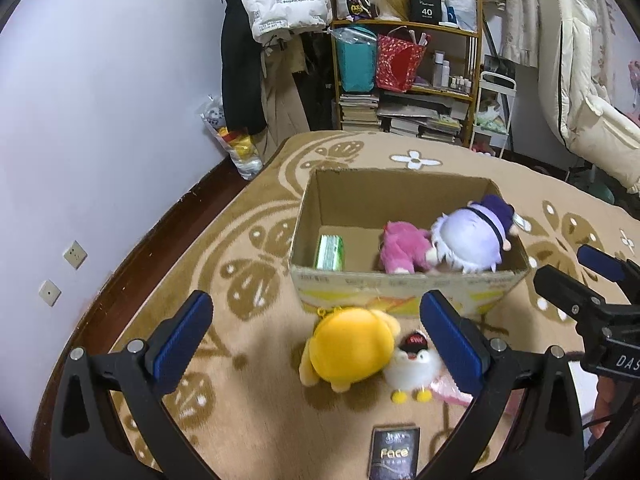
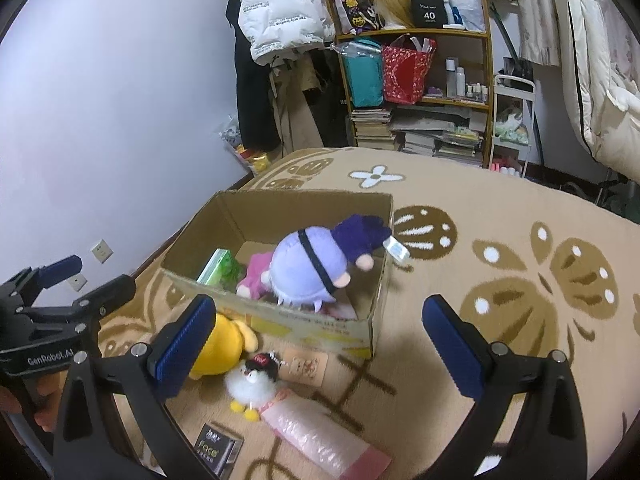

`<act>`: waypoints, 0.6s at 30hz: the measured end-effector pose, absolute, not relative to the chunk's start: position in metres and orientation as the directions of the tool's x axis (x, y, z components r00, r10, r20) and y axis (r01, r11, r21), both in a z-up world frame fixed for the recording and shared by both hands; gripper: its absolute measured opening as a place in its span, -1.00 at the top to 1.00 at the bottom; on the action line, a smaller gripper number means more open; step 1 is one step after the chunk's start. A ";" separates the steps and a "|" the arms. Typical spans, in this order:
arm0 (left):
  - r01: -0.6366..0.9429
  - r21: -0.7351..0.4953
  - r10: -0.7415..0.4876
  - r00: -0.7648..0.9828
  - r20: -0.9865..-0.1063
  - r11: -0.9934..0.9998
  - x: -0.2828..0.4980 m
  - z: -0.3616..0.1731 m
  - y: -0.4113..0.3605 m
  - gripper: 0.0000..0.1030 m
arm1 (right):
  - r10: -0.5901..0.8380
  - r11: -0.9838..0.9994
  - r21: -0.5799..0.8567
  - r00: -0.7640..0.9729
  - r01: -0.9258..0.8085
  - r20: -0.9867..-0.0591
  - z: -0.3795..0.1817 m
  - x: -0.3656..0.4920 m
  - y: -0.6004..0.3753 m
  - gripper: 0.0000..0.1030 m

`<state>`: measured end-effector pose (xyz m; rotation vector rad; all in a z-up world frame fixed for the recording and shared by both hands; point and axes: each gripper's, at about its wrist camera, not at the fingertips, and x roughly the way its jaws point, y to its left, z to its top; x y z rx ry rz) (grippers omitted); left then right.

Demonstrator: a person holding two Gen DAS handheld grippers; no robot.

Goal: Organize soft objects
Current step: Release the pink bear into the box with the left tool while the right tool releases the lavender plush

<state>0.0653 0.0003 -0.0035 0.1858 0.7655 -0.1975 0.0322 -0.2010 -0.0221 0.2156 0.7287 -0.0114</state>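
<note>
An open cardboard box (image 1: 400, 292) (image 2: 320, 328) stands on the rug. In it lie a lilac-haired plush doll (image 1: 472, 236) (image 2: 308, 268), a pink plush (image 1: 400, 246) (image 2: 256, 272) and a green pack (image 1: 330, 252) (image 2: 220, 266). In front of the box lie a yellow plush (image 1: 348, 350) (image 2: 220, 346) and a small white penguin plush (image 1: 412, 368) (image 2: 252, 384). My left gripper (image 1: 316, 348) is open and empty, above the yellow plush. My right gripper (image 2: 316, 348) is open and empty, near the box's front right corner.
A pink bubble-wrap packet (image 2: 324, 436) and a dark "Face" tissue pack (image 1: 394, 456) (image 2: 220, 454) lie on the rug. A small card (image 2: 306, 366) lies by the box. A shelf (image 1: 404, 64), hanging clothes (image 1: 280, 0) and bedding (image 1: 580, 92) stand behind.
</note>
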 end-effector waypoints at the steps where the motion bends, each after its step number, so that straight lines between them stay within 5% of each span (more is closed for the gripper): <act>1: 0.244 0.095 -0.109 0.703 -0.702 0.965 0.062 -0.004 0.000 -0.99 | 0.069 0.977 0.195 0.744 0.084 -0.665 -0.022 0.030 -0.201 -1.00; 18: 0.270 0.073 -0.113 0.614 -0.782 0.960 0.034 -0.036 -0.001 -0.99 | 0.115 0.967 0.235 0.658 0.097 -0.744 -0.052 0.021 -0.201 -1.00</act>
